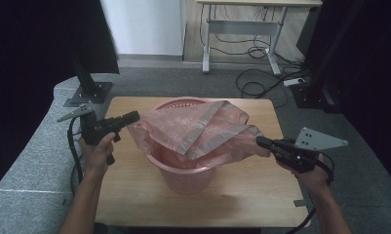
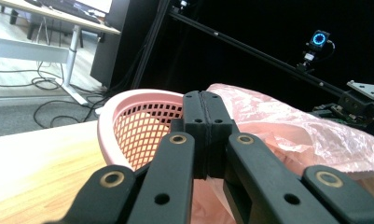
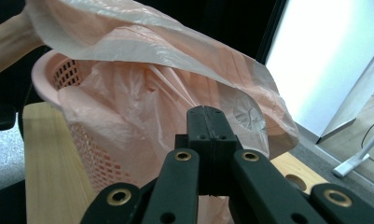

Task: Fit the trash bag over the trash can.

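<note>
Pink plastic bag (image 1: 203, 129) is draping over a pink basket (image 1: 185, 173) (on the wooden table (image 1: 134, 190)), both the left gripper (image 1: 134, 116) and the right gripper (image 1: 259, 141) clenching its edges.

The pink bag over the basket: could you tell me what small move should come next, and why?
Probably draw both edges outward and down over the rim. The left gripper and right gripper are each shut on the pink bag, which lies stretched and bunched above the pink basket rather than folded over its rim.
</note>
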Tool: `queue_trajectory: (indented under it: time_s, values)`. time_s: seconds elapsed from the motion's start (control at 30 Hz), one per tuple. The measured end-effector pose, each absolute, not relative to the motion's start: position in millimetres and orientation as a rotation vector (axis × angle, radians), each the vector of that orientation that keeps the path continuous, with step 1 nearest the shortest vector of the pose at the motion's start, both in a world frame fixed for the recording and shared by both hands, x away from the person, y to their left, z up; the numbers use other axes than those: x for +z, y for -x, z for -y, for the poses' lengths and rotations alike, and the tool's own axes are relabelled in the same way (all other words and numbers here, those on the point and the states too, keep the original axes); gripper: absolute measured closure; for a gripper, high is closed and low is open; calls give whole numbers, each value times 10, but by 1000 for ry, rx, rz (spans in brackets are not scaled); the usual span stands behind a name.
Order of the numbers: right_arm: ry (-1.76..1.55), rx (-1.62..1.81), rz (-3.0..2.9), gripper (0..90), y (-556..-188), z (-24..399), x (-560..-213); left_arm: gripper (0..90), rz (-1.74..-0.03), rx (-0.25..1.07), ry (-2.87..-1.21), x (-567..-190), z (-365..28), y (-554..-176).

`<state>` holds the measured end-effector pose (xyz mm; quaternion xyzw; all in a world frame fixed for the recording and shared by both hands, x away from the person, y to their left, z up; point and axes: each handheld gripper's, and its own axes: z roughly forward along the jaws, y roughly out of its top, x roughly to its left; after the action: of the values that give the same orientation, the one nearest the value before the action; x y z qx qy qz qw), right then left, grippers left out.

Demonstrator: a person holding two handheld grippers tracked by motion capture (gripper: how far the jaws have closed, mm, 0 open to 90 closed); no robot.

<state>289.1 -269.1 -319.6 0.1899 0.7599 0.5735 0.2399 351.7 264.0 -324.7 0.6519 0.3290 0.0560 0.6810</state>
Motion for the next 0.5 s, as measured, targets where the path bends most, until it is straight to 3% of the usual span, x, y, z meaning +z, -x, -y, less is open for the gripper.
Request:
queue_trajectory:
  time_s: [0.17,0.27,0.4,0.5]
  values:
    - [-506,1567,-2086,889,-2823,2684,-3243,897,-740,132,-1479,-3260,-2615,-3504]
    - [-519,1565,-2042,691,-2823,2679,-3240,897,-726,124,-1480,-3250,-2606,-3496]
    - [-560,1591,-1991,587,-2897,2703,-3162,897,-724,122,-1480,-3237,-2611,-3502]
    - [-595,1581,-1985,565,-3018,2695,-3113,897,-727,118,-1477,-3245,-2616,-3513]
